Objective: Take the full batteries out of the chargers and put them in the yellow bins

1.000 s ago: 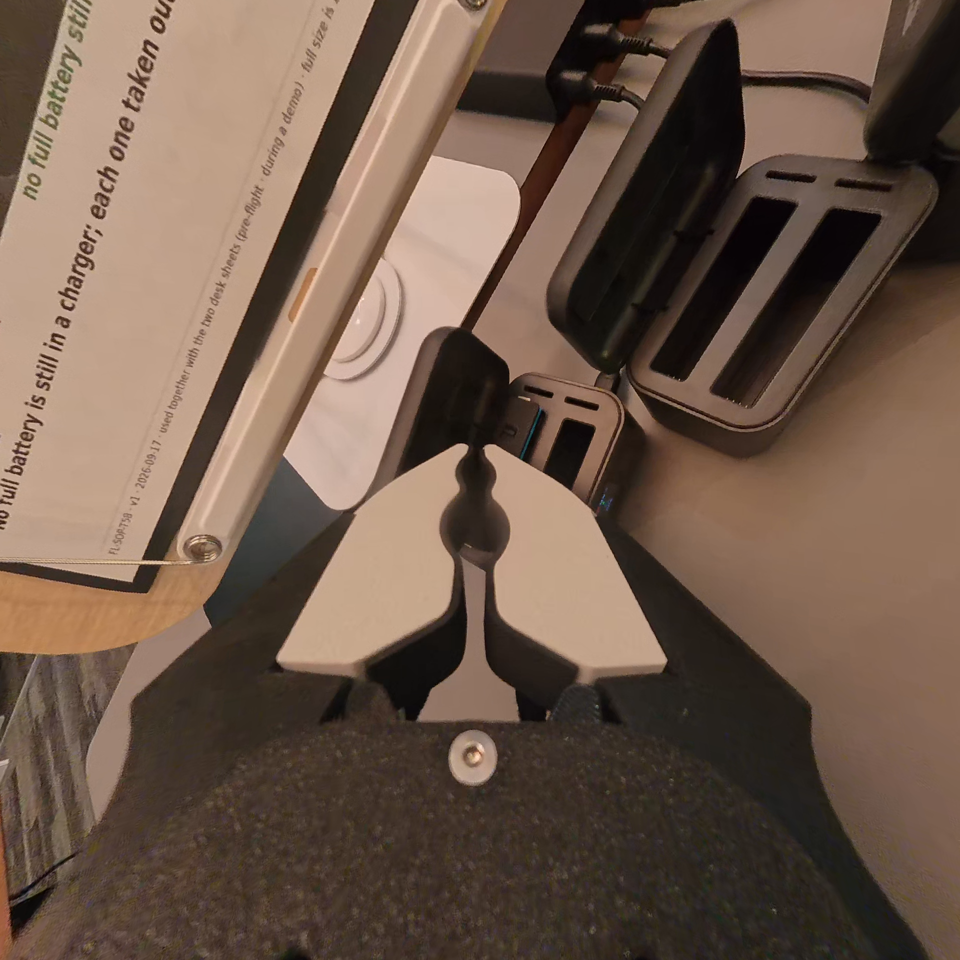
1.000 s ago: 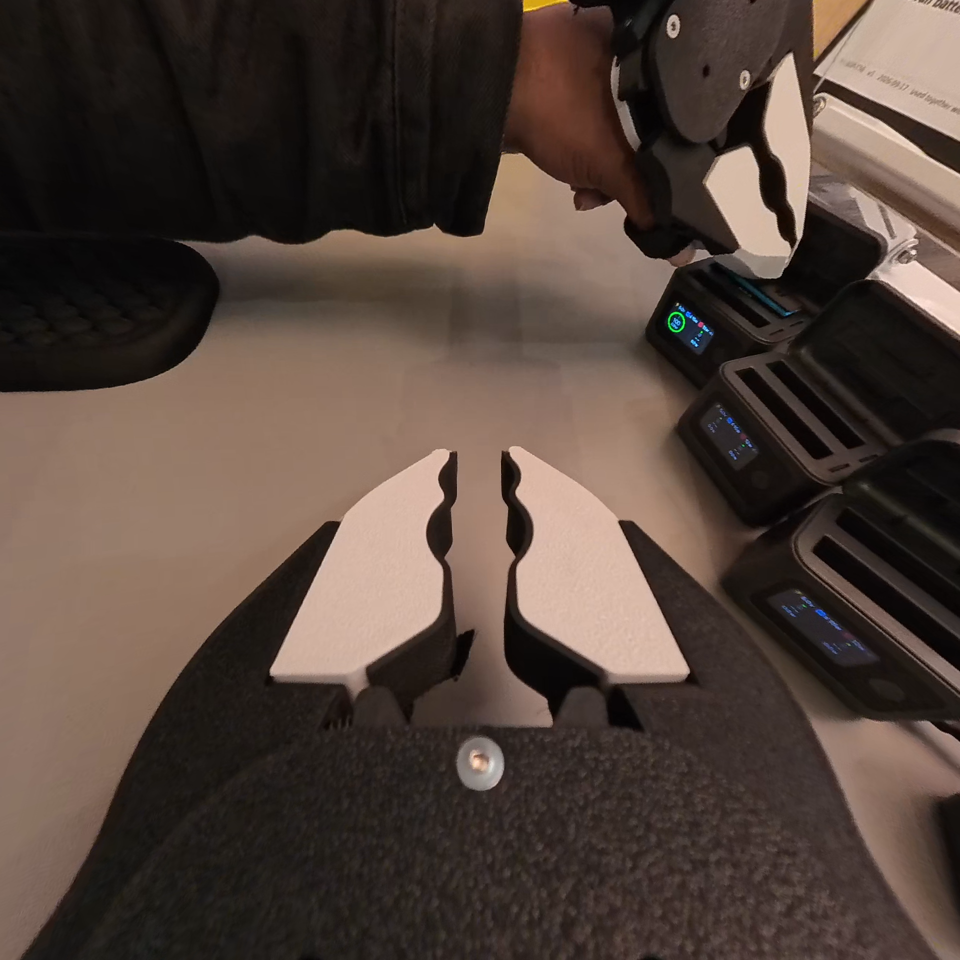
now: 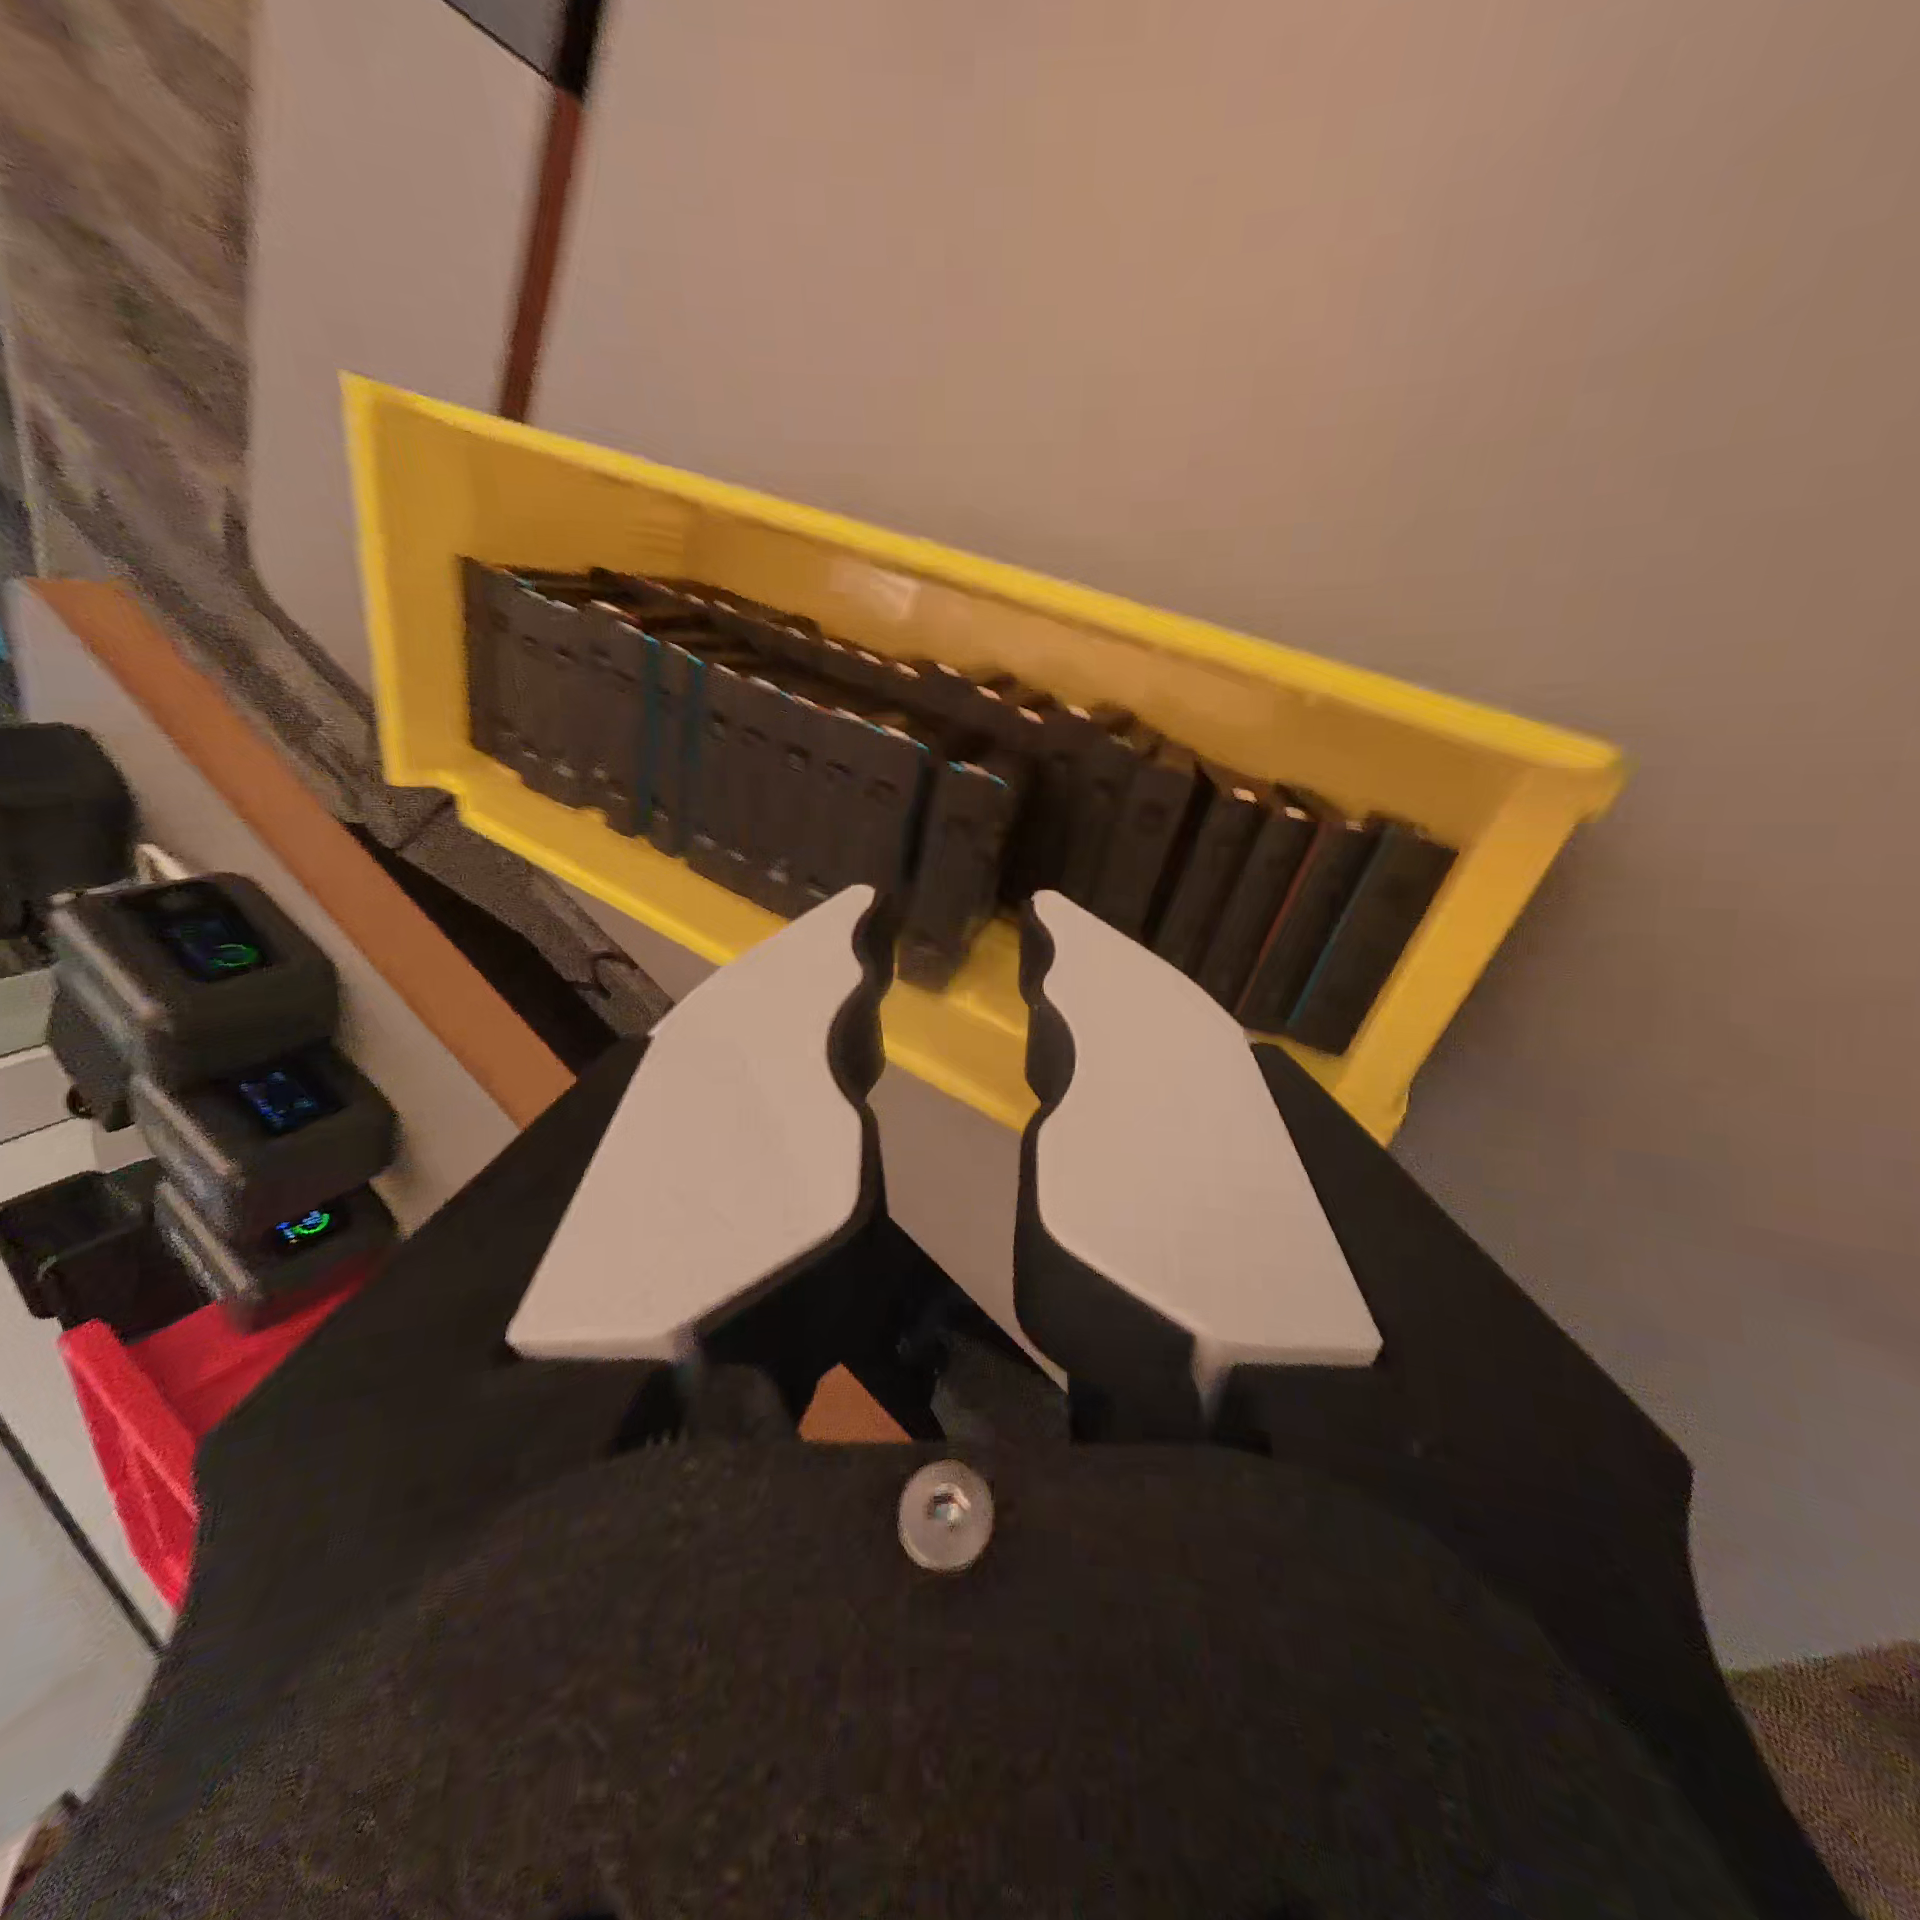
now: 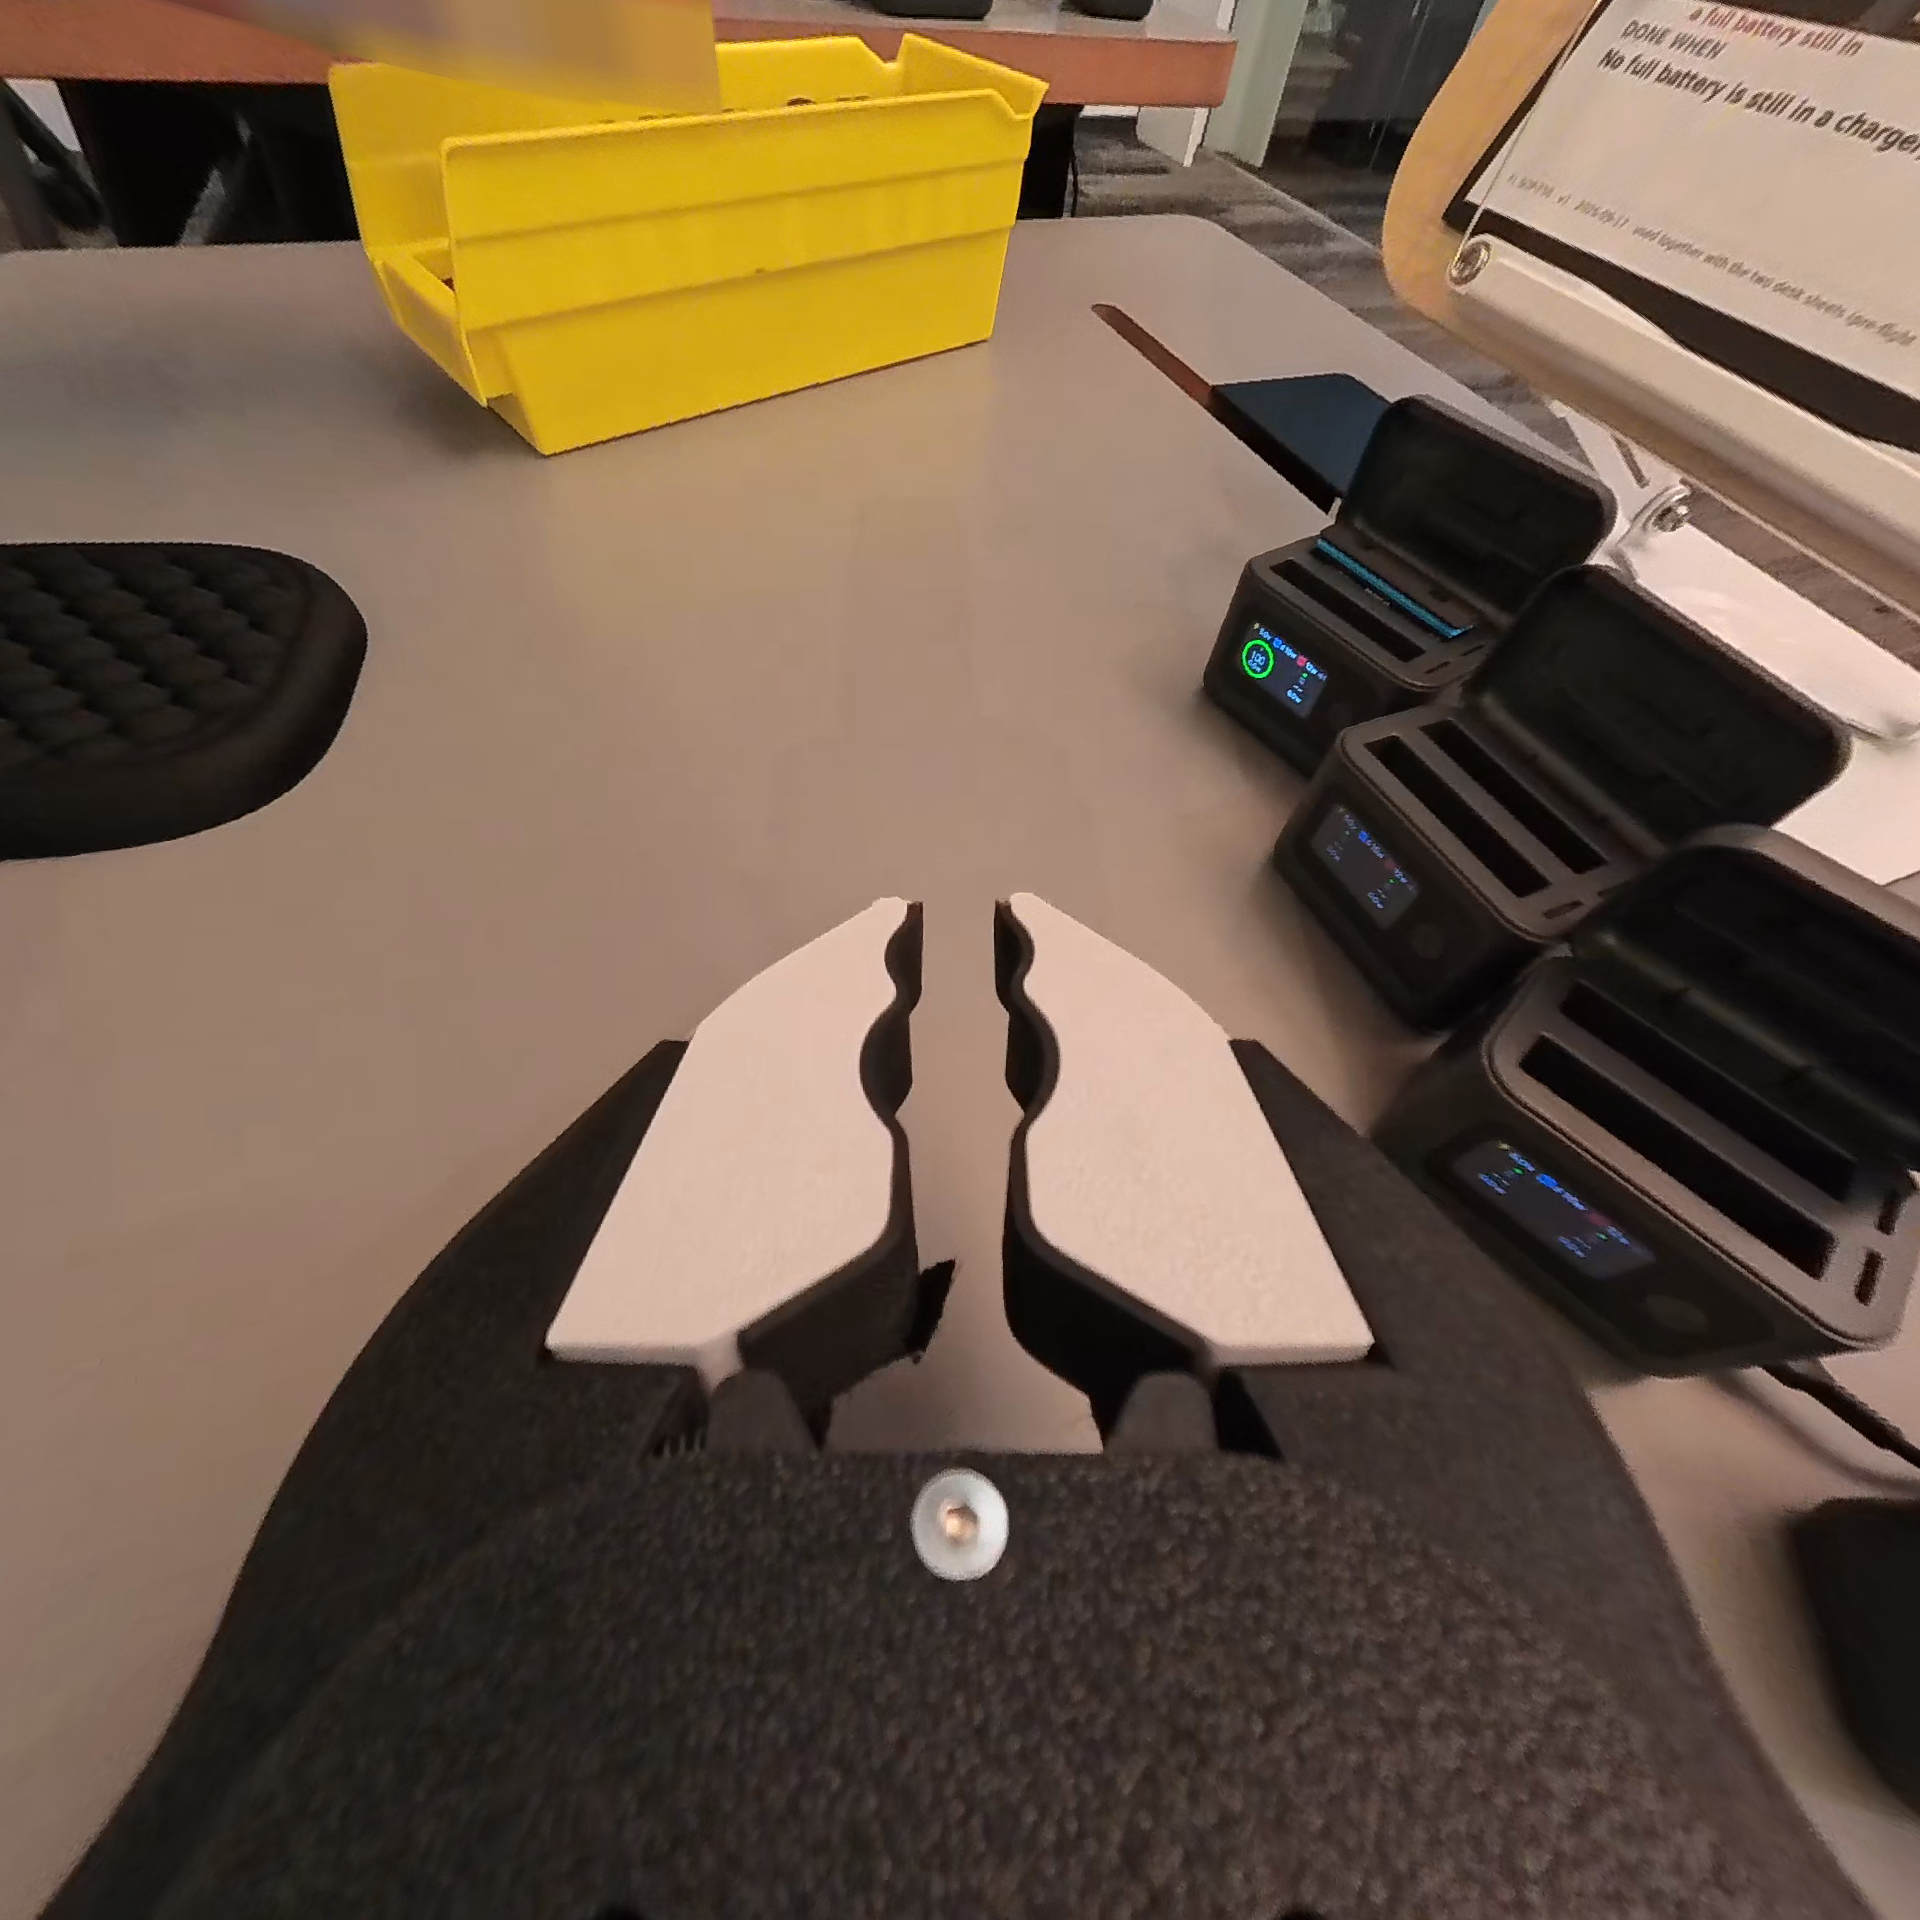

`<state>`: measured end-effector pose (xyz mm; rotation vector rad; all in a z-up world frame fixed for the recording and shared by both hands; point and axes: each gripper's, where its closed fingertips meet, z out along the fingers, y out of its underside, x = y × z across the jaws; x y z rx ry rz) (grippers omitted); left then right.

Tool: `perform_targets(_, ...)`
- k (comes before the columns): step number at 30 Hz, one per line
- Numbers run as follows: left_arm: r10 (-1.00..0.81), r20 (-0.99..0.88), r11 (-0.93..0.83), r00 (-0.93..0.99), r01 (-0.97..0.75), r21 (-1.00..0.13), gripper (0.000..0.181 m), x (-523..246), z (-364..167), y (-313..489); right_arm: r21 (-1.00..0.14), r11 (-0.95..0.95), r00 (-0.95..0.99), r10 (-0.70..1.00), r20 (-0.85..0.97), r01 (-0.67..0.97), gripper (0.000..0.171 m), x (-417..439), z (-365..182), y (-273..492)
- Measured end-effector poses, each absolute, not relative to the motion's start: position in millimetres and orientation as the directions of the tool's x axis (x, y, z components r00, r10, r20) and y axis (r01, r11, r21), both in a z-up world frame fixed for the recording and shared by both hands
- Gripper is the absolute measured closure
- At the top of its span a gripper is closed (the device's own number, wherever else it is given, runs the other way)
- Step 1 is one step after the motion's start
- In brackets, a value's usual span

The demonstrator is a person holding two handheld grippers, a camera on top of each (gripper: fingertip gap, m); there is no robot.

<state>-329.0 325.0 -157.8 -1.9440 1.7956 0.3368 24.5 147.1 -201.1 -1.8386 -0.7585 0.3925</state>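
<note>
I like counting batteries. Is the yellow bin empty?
No, the yellow bin in the left wrist view holds a long row of dark batteries standing side by side.

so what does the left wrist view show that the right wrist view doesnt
Only the left wrist view looks down into the yellow bin, showing its row of dark batteries beyond the open left gripper, plus a red bin. Only the right wrist view shows the open right gripper, the chargers' open slots, a blue-edged battery in the far charger, and a black textured pad. Both show the bin, the chargers and the grey table.
</note>
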Motion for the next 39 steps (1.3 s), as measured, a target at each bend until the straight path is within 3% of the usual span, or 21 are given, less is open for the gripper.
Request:
perform_targets(6, -0.843, -0.537, -0.010, 0.043, -0.998, -0.063, 0.157, -340, -186, 335, -0.914, -0.250, 0.746, 0.662, 0.079, 0.319, 0.158, 25, -205, 147)
perform_targets(20, -0.805, -0.589, 0.034, -0.065, -0.997, 0.065, 0.162, -338, -198, 346, -0.912, -0.257, 0.746, 0.661, 0.076, 0.321, 0.158, 26, -207, 147)
perform_targets(23, -0.833, -0.550, 0.037, -0.058, -0.998, 0.050, 0.170, -337, -196, 341, -0.911, -0.256, 0.747, 0.661, 0.078, 0.322, 0.158, 26, -207, 147)
perform_targets(28, -0.819, -0.566, 0.059, -0.093, -0.995, 0.077, 0.152, -338, -200, 343, -0.911, -0.258, 0.746, 0.661, 0.076, 0.321, 0.158, 26, -207, 148)
perform_targets(34, -0.823, -0.562, 0.063, -0.084, -0.996, 0.057, 0.166, -339, -197, 343, -0.911, -0.260, 0.748, 0.659, 0.075, 0.320, 0.158, 27, -207, 148)
perform_targets(39, -0.786, -0.610, 0.067, -0.101, -0.995, 0.078, 0.163, -344, -195, 351, -0.909, -0.263, 0.747, 0.660, 0.073, 0.322, 0.158, 26, -209, 148)
